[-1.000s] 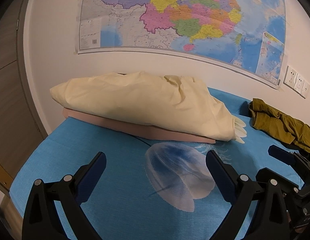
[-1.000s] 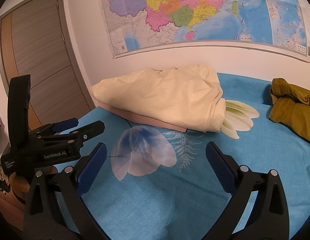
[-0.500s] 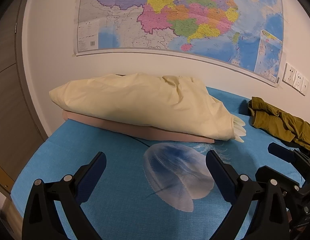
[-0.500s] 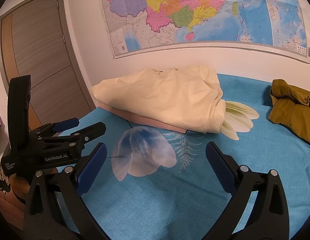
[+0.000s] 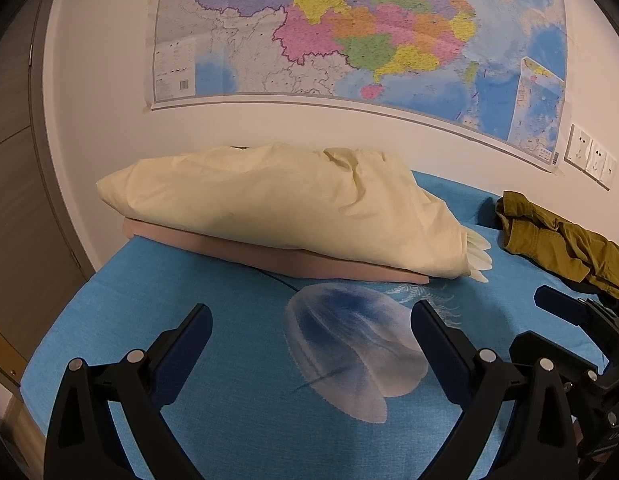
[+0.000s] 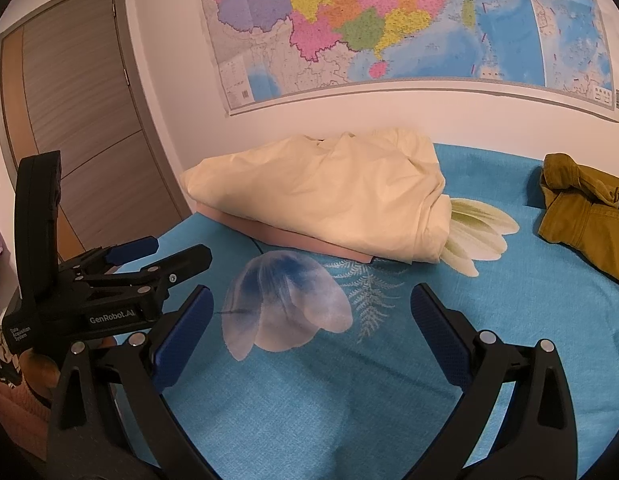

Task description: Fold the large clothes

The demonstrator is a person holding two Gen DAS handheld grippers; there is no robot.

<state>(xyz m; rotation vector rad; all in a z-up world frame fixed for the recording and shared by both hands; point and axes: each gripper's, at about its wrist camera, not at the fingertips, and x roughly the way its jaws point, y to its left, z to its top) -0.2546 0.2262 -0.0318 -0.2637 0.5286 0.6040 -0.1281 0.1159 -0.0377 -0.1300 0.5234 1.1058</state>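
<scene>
Because both the left tool [image 5: 309,344] and the right tool [image 6: 311,320] hung wide and empty over the near bed sheet [image 6: 389,380], nothing was held. The crumpled olive-green garment [image 6: 581,208] lay far right, well apart. A reach risked pinching the sheet too.

Evenly lit by warm, soft indoor light from above, with no hard glare. Faint soft shadow under the cream duvet [image 5: 277,216] on the blue bedsheet [image 5: 229,360]. Strong fisheye bending at the rims: wall map [image 6: 389,24] edge curved, door [image 6: 77,128] bowed, black vignette in all 4 corners. Sharp centrally, slightly soft near the edges in both views.
</scene>
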